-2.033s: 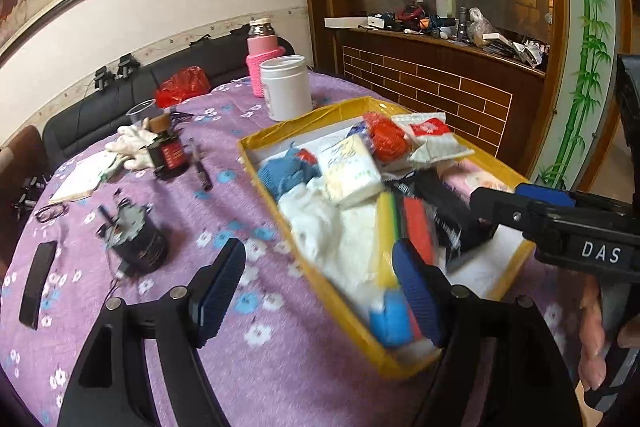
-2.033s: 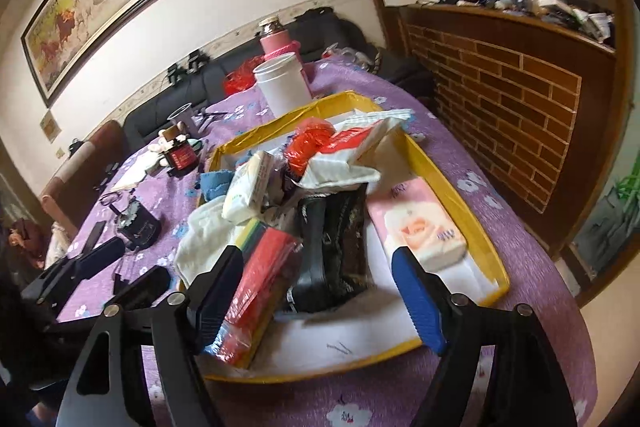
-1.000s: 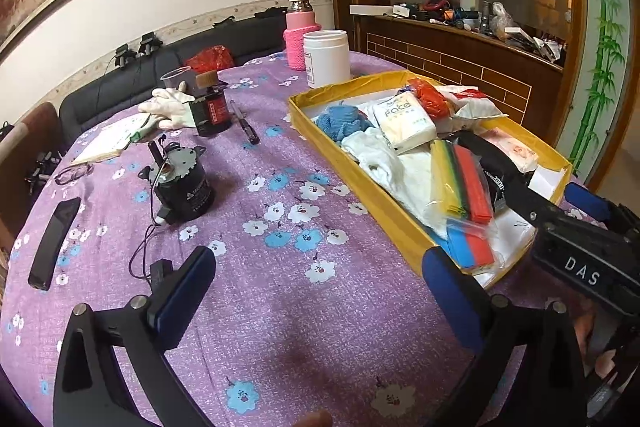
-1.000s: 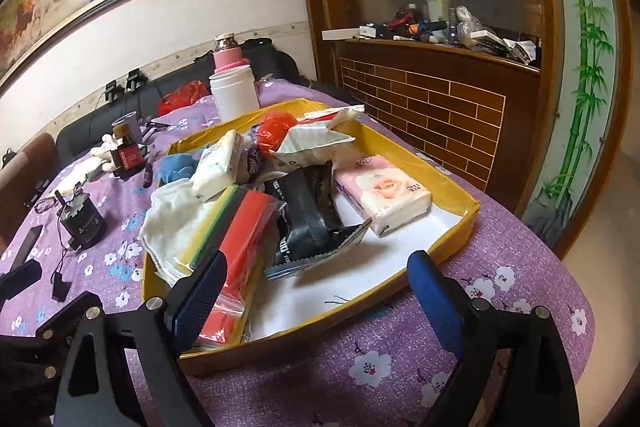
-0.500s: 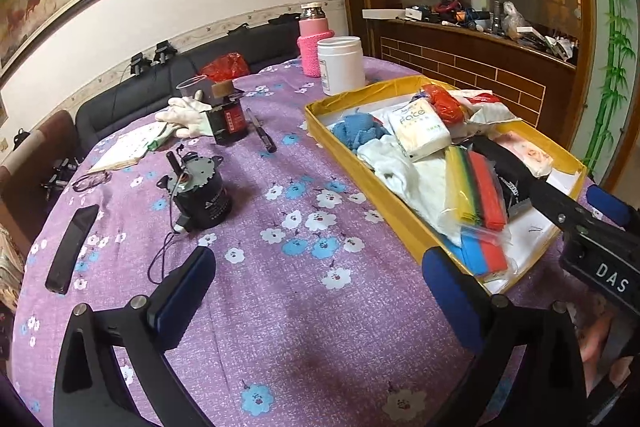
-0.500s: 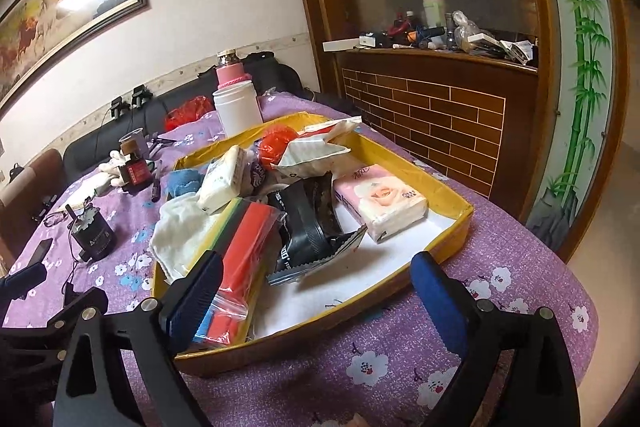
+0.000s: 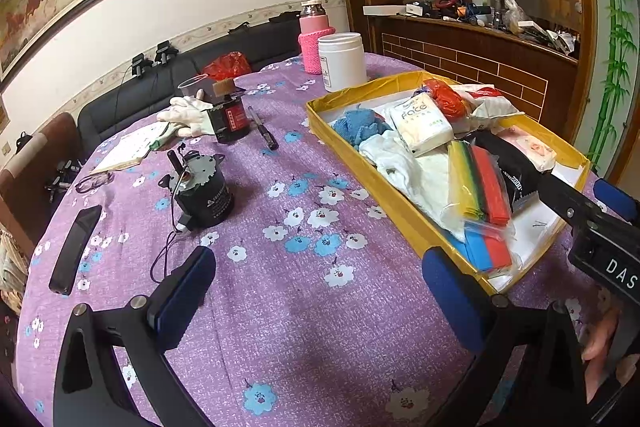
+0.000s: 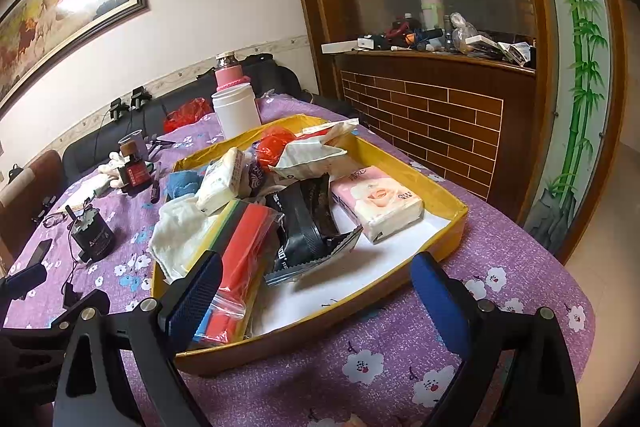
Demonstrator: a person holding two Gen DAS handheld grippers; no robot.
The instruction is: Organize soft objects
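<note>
We judge the main risk to be the heap in the yellow tray: the sponge pack, black pouch and white cloth overlap at 9 to 12 o'clock from our right gripper, so pinching one could drag its neighbours over the rim. The pink tissue pack lies at 1 o'clock. Both the right gripper and our left gripper are spread wide, holding and touching nothing, above the purple tablecloth.

One tray, two tissue packs, one jar.

The tray of soft packs sits on the table, right of the motor.
</note>
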